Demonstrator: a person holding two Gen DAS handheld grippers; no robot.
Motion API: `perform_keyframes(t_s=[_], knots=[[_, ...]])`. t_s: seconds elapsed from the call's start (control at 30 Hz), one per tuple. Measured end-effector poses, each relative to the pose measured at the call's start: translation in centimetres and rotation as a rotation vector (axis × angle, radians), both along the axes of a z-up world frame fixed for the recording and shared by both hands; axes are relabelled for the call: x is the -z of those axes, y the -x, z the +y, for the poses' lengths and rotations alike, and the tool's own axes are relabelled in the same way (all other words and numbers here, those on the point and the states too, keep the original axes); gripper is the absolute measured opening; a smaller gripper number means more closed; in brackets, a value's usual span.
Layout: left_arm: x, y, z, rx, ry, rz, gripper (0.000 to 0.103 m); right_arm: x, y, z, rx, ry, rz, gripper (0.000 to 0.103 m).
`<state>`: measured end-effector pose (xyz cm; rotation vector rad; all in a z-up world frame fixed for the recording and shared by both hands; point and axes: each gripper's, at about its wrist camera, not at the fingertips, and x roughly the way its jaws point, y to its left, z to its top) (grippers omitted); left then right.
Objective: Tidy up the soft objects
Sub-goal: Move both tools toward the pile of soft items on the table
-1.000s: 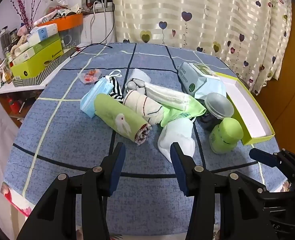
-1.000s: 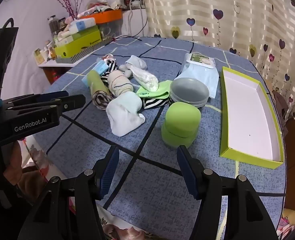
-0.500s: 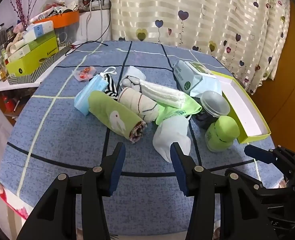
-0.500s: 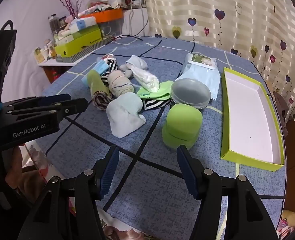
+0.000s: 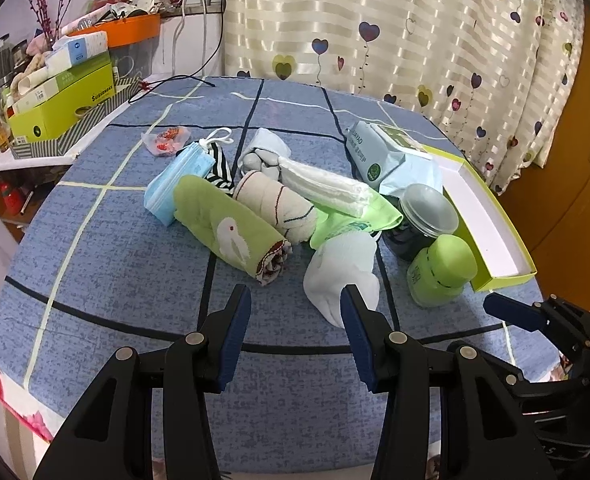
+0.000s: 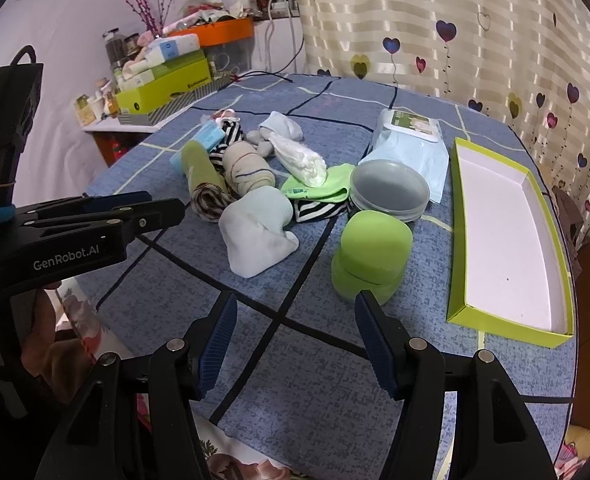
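A heap of soft things lies mid-table: a green rolled cloth with a white bird (image 5: 231,232), a beige rolled sock (image 5: 277,206), a white sock (image 5: 343,272) (image 6: 255,236), a blue face mask (image 5: 175,184), a striped sock (image 6: 319,210) and a lime cloth (image 6: 319,188). At the right stands an empty lime-green box tray (image 6: 507,312) (image 5: 495,276). My left gripper (image 5: 295,320) is open just short of the white sock. My right gripper (image 6: 295,328) is open, nothing between its pads, in front of a green jar (image 6: 371,256).
A dark tub with a clear lid (image 6: 389,192) and a wipes pack (image 6: 411,140) lie behind the green jar. A small candy bag (image 5: 167,142) sits at the far left. Boxes (image 5: 63,100) crowd a side shelf. The curtain (image 5: 375,20) hangs behind.
The left gripper's view has shifted slightly, with the heap now a little lower and further left in it. The right gripper has stayed put. Both stay open.
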<state>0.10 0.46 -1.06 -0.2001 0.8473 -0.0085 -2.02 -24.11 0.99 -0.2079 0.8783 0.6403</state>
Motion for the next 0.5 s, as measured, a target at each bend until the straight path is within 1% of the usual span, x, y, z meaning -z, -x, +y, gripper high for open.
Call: perform_keyframes(t_s=[0.5], knots=[[0.05,-0.01,0.39,0.002,0.034,0.000,0.048,-0.44,0.06,0.29,-0.003,-0.003,-0.003,0.062]])
